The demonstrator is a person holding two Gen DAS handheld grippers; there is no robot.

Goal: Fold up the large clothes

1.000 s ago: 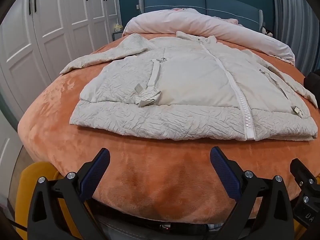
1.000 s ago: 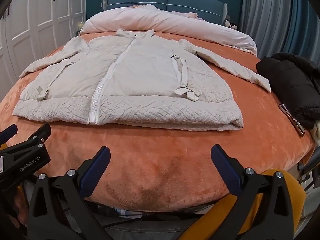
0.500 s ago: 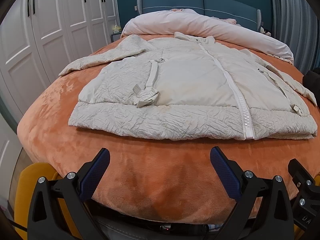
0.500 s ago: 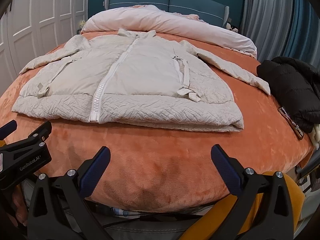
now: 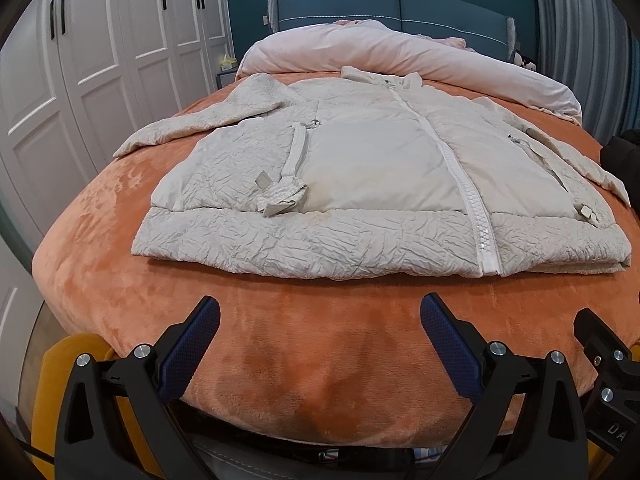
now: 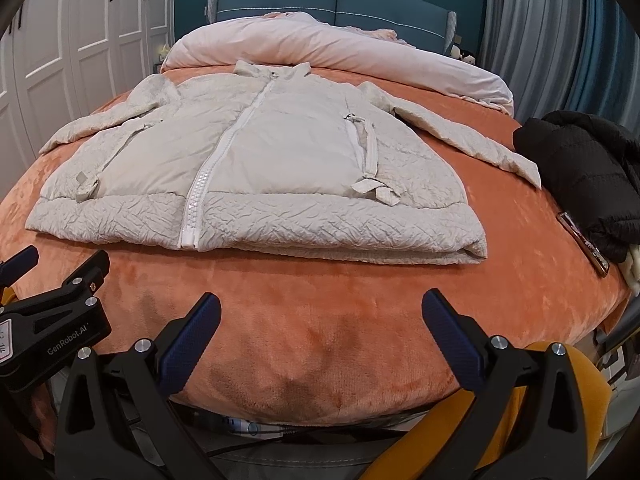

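Both grippers edged nearer the cream coat (image 5: 372,176), left gripper (image 5: 320,344) and right gripper (image 6: 320,340) level, fingers spread, empty.

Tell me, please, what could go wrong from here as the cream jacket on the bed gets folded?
1. The cream jacket looks puffy and thick at its doubled hem, so a fold may spring open.
2. Its right sleeve ends close to the black coat; a sweep there might snag it.
3. A thin flat object lies near the bed's edge and could be knocked off.
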